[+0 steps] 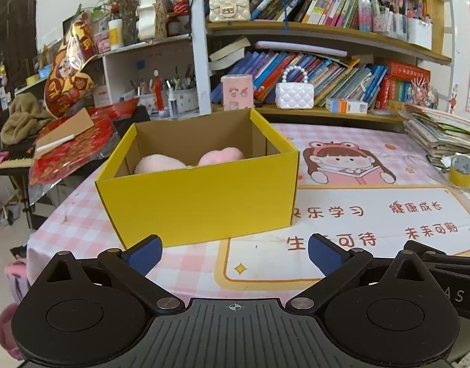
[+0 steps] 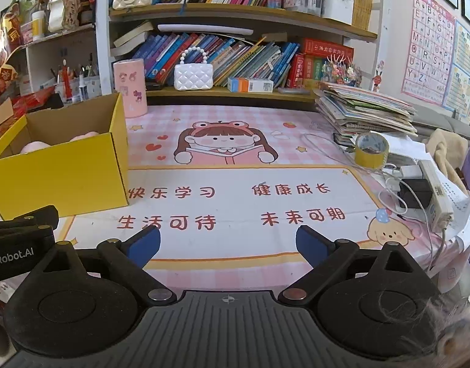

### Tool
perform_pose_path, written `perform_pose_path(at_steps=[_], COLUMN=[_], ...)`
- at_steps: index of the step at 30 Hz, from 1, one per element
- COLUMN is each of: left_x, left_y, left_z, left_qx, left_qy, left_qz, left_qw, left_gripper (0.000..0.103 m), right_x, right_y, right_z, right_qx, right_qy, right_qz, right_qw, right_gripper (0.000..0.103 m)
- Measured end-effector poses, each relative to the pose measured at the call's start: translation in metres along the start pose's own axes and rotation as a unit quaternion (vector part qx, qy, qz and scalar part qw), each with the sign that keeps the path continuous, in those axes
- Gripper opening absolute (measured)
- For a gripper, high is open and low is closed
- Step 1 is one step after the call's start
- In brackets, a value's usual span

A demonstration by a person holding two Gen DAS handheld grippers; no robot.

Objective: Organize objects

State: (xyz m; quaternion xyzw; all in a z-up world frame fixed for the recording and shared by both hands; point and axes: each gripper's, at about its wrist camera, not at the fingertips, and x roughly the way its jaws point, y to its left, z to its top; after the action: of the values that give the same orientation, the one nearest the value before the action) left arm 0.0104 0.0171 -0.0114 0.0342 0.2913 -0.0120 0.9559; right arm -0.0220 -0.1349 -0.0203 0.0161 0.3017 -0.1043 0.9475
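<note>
A yellow cardboard box [image 1: 201, 199] stands open on the pink checked desk mat [image 1: 342, 214]. Two pink plush items [image 1: 222, 157] lie inside it, partly hidden by the front wall. My left gripper [image 1: 233, 253] is open and empty, just in front of the box. In the right wrist view the box [image 2: 63, 174] is at the left and the pink plush [image 2: 81, 136] shows over its rim. My right gripper [image 2: 227, 243] is open and empty above the mat [image 2: 235, 202], to the right of the box.
A pink cylinder [image 2: 131, 87] stands behind the box. A stack of books [image 2: 366, 112], a yellow tape roll [image 2: 371, 150] and a power strip with cables [image 2: 434, 193] crowd the right edge. Bookshelves with a white bag [image 2: 193, 75] line the back.
</note>
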Motion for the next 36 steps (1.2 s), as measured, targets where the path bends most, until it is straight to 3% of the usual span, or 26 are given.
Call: perform_pose_path(at_steps=[18,36], left_x=[0.0031,0.0026], left_y=[-0.0078,-0.0061], left_z=[-0.0003,0.0007], left_qx=[0.019,0.007], left_qy=[0.016,0.026], left_qz=[0.006,0.007], left_qw=[0.9997,0.9996], left_gripper=[0.103,0.103], right_x=[0.0009,-0.0008], right_y=[-0.0032,-0.0020], right_z=[0.0039,0.0044], right_qx=[0.012,0.006], right_qy=[0.002,0.000], right_qz=[-0.010,-0.013], right_qw=[1.000,1.000], right_gripper=[0.097,0.098])
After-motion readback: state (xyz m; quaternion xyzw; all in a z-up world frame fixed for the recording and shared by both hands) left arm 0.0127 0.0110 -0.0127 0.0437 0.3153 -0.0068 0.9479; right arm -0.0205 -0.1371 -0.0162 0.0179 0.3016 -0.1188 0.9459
